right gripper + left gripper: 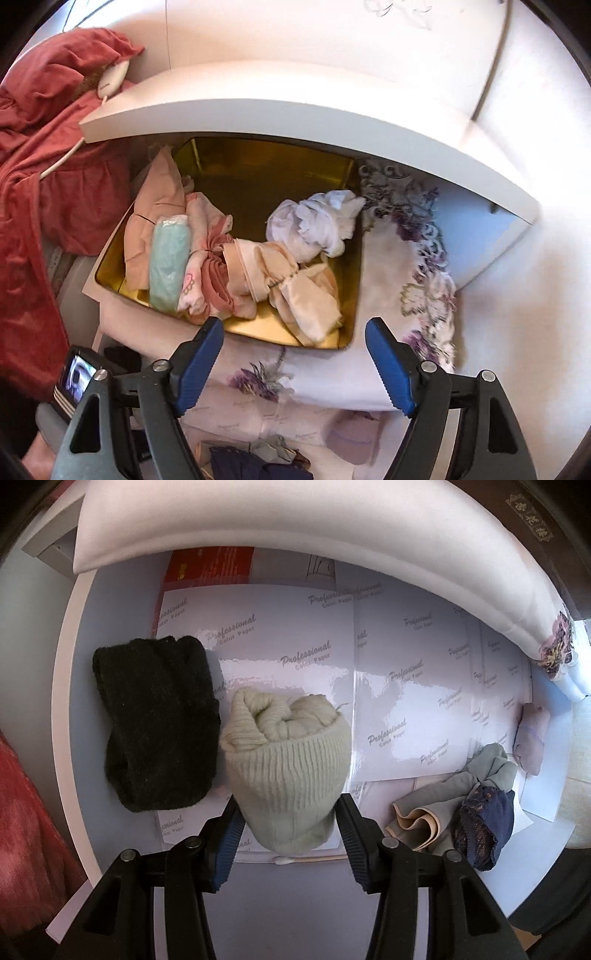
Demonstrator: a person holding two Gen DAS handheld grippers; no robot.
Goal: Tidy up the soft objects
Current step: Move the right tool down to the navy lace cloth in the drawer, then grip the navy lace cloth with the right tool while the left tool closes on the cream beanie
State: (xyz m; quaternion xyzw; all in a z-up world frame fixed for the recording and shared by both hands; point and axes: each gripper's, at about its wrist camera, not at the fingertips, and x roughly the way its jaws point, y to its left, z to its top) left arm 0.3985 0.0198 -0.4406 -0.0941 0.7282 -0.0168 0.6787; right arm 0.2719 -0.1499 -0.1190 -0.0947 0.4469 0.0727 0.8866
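In the left wrist view a rolled pale green knit bundle [288, 768] sits on glossy printed paper sheets [388, 686]. My left gripper [290, 821] points straight down and is shut on its lower end, a pad pressing each side. Just left of it lies a black knit bundle [159, 720]. In the right wrist view my right gripper [295, 343] hangs open with nothing between its fingers, just in front of a gold box [236, 330]. The box holds a mint roll [170, 266], pink rolls [210, 254], a white cloth [317, 225] and a cream cloth [306, 299].
A loose heap of grey and navy garments [480, 805] and a small lilac piece [530, 738] lie at the right of the sheets. A white shelf board [295, 110] overhangs the box. Floral cloth [417, 258] lies to the box's right, a red garment [44, 155] to its left.
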